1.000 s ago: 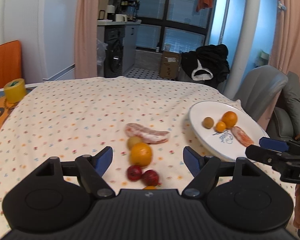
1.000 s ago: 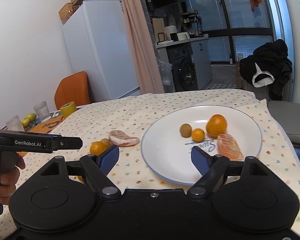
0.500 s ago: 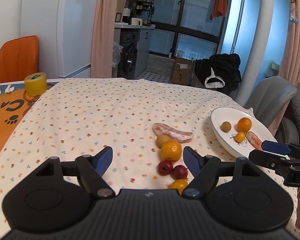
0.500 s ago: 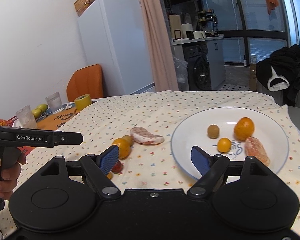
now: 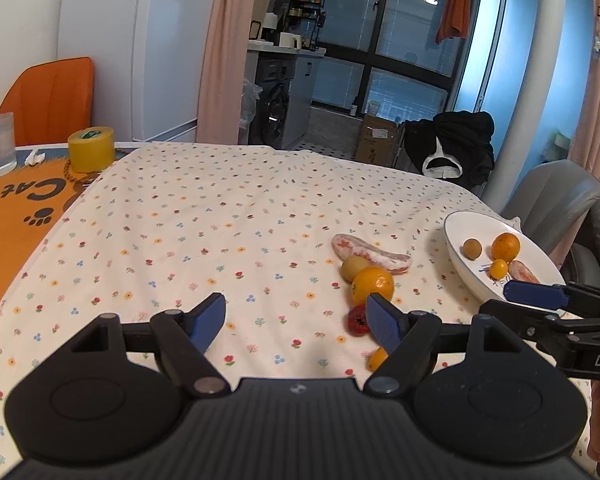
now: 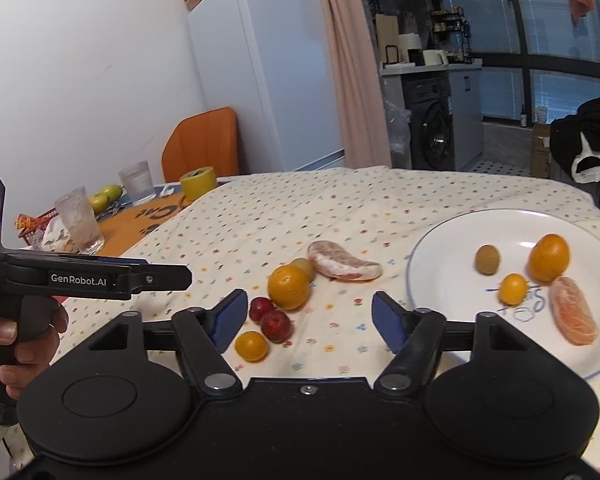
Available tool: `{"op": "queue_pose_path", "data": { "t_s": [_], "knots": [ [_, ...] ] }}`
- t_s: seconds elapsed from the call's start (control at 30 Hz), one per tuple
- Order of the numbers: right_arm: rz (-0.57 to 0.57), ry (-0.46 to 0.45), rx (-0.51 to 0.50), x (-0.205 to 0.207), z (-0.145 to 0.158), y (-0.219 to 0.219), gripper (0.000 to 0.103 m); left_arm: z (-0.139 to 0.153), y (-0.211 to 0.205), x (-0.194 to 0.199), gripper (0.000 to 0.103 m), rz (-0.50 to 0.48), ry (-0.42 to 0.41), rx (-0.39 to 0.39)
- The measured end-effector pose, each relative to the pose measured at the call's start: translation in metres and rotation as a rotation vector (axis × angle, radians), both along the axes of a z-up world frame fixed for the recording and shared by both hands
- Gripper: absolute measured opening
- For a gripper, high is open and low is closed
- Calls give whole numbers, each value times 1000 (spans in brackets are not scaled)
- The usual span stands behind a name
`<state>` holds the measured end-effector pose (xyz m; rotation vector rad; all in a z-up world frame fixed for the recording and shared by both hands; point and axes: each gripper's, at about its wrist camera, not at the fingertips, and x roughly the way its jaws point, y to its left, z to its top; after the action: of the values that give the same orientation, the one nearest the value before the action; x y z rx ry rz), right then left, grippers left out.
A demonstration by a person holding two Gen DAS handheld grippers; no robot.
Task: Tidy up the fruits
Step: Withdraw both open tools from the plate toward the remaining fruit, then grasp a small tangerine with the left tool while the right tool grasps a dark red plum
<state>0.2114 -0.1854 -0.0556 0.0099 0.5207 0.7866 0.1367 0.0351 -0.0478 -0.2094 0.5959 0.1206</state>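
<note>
Both claws wide open and empty, lined up for the next pick.

I hold the left claw (image 5: 296, 322) and right claw (image 6: 306, 314) above the table (image 5: 220, 216); loose fruits (image 6: 288, 286) wait beside the plate (image 6: 440, 248).

A flowered tablecloth (image 6: 284, 208) carries loose fruit (image 6: 288, 286), a plate (image 6: 432, 264) and tape (image 6: 196, 182).
</note>
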Motion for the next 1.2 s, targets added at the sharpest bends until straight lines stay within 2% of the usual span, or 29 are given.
{"op": "queue_pose_path", "data": {
  "t_s": [0.4, 0.67, 0.8, 0.93, 1.0, 1.07, 1.2],
  "knots": [
    [56, 54, -25, 8, -11, 29, 49, -12, 7, -1, 73, 0, 11, -25],
    [80, 83, -38, 14, -20, 46, 47, -16, 9, -2, 71, 10, 9, -34],
    [83, 99, -41, 18, -25, 52, 42, -19, 13, -2, 70, 23, 14, -45],
    [84, 113, -39, 21, -28, 56, 41, -20, 13, -1, 70, 20, 15, -53],
    [84, 120, -43, 23, -29, 57, 36, -20, 11, 0, 70, 16, 13, -55],
    [89, 132, -51, 25, -33, 58, 26, -19, 9, 1, 70, 12, 13, -56],
    [92, 142, -48, 25, -35, 56, 25, -20, 4, 3, 70, 1, 14, -53]
  ]
}}
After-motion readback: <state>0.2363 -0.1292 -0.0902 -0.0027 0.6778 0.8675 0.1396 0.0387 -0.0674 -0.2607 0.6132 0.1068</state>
